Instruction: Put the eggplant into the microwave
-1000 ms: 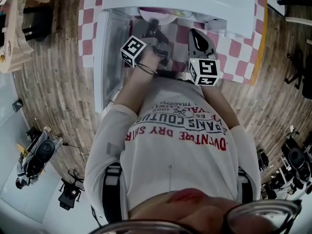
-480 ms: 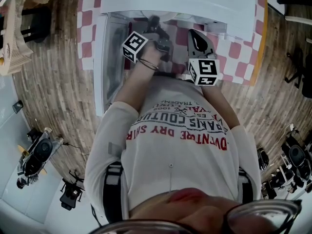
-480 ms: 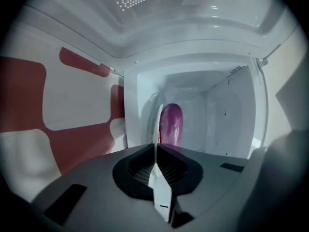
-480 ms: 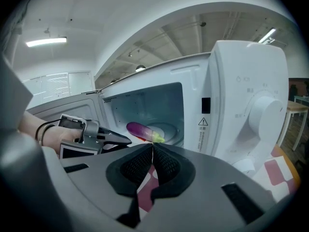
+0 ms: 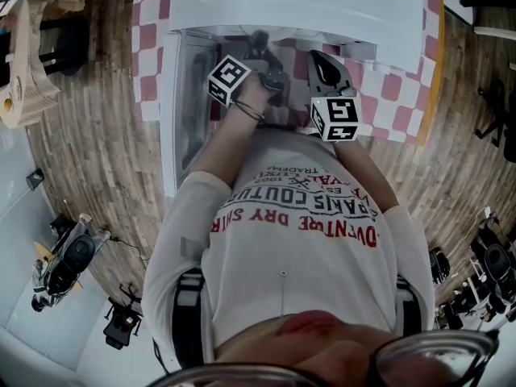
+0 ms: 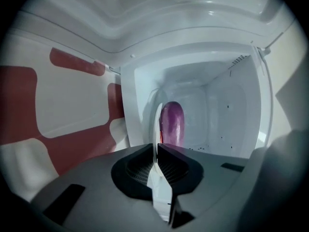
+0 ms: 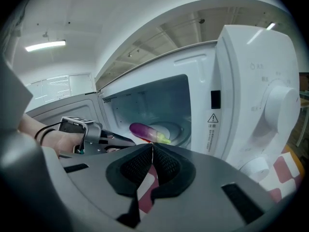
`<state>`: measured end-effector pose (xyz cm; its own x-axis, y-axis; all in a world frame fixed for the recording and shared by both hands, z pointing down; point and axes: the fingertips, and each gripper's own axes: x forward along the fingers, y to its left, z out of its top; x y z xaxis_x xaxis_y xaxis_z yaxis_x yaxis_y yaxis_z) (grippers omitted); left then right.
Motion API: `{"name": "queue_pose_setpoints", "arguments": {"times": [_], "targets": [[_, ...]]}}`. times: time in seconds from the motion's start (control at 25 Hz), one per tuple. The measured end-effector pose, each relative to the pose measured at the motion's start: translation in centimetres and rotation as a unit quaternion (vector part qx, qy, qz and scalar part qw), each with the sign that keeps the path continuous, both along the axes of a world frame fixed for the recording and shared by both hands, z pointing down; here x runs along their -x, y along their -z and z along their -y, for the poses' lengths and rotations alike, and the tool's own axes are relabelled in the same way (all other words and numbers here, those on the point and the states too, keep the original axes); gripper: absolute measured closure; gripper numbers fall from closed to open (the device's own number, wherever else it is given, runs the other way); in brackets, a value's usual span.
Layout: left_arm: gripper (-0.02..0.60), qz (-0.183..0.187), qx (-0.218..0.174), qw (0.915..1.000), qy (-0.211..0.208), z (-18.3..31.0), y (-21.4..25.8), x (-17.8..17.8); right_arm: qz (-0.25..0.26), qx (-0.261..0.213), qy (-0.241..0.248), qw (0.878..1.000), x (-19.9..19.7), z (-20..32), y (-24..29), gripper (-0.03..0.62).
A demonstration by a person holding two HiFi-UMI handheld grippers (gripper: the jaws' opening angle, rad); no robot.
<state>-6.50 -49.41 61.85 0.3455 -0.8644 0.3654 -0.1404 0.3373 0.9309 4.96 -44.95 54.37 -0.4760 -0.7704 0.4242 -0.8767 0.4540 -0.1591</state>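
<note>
Eggplant inside microwave, left gripper jaws pinching apparent plate rim

The glossy purple eggplant with a green stem lies on a white plate. Both sit inside the open white microwave.

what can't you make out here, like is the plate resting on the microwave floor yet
- Right gripper view: the right tongs' body hides what lies under the eggplant; the warning label print is too small to read.
- Left gripper view: the plate shows edge-on in the shut left tongs; their body hides whether it is set down.
- Head view: the microwave top covers the inside.
</note>
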Motion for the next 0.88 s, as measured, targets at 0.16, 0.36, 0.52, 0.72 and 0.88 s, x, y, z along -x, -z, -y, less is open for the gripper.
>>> {"name": "queue_pose_setpoints", "arguments": {"times": [0.16,0.36,0.52,0.72,0.88], "targets": [[0.544,0.016,-0.001,0.9999,-0.003,0.2,0.4,0.1,-0.001,-0.004,0.007,1.0,0.7,-0.1,0.2,0.568],[0.4,0.018,-0.025,0.9994,-0.018,0.7,1.9,-0.5,-0.004,-0.009,0.008,1.0,0.8,-0.4,0.4,0.568],[0.271,0.034,-0.024,0.9987,-0.029,0.4,2.5,-0.4,-0.006,-0.019,0.008,1.0,1.0,-0.9,0.9,0.568],[0.265,0.04,-0.039,0.9974,-0.046,-0.5,3.5,-0.2,-0.008,-0.031,0.006,0.999,1.3,-1.4,1.7,0.568],[0.268,0.059,-0.049,0.9948,-0.066,-1.8,4.0,0.2,-0.01,-0.042,0.007,0.999,1.6,-1.9,2.4,0.568]]}}
